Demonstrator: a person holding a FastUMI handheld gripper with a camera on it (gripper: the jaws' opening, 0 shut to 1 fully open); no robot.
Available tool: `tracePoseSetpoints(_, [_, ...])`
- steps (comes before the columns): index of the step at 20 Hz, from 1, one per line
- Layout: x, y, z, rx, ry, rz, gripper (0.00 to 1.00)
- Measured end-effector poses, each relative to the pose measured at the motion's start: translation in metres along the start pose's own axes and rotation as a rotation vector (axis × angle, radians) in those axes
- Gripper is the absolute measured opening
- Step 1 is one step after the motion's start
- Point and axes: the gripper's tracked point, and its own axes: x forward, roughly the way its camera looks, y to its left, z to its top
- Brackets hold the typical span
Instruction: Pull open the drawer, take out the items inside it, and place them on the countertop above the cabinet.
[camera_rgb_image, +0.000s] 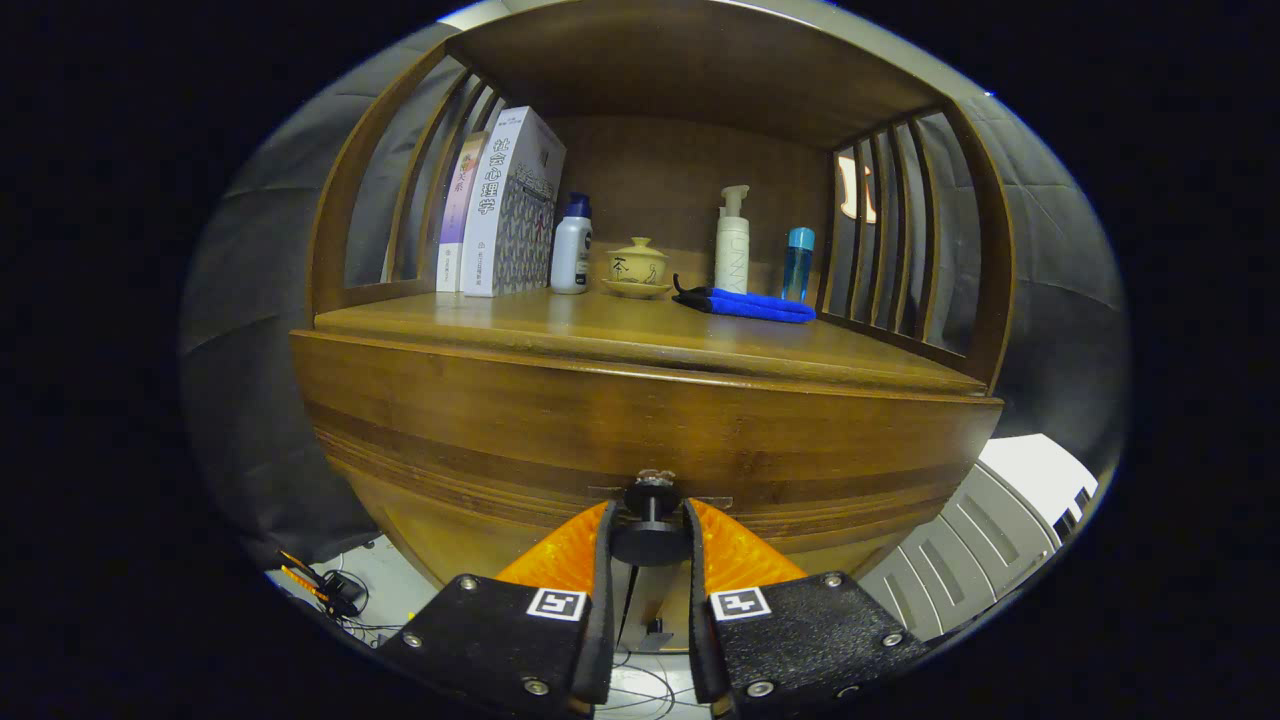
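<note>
1. The gripper (650, 515) is right up against the front of the wooden cabinet (480, 420), its orange fingers (560, 550) reaching in from below
2. Between them sits the drawer knob (650, 540), a dark round knob on a short stem, and both black pads are pressed against its sides, so the fingers are clamped on it
3. The drawer (790, 470) front is flush with the cabinet face here, with no gap showing along its top edge; whatever lies inside is hidden
4. Up above, the countertop (640, 335) runs across the cabinet under a slatted wooden hutch
5. On it at the left stand two books (500, 210), upright and leaning together against the slats
6. Just beside them is a white bottle with a blue cap (572, 250), then a yellow lidded tea bowl on a saucer (637, 267)
7. Further right a folded blue cloth (745, 303) lies flat on the wood, with a white pump bottle (732, 245) and a slim blue bottle (798, 263) standing just behind it
8. Down at floor level, left of the fingers, some cables (335, 595) are lying loose
</note>
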Motion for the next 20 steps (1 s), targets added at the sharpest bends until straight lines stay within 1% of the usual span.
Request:
tracePoseSetpoints(14, [-0.096,0.000,-0.033,-0.009,0.006,-0.014,0.31])
tracePoseSetpoints(17, [-0.112,0.002,-0.042,-0.024,0.009,-0.003,0.31])
tracePoseSetpoints(20, [-0.127,0.006,-0.042,-0.013,0.009,0.008,0.31])
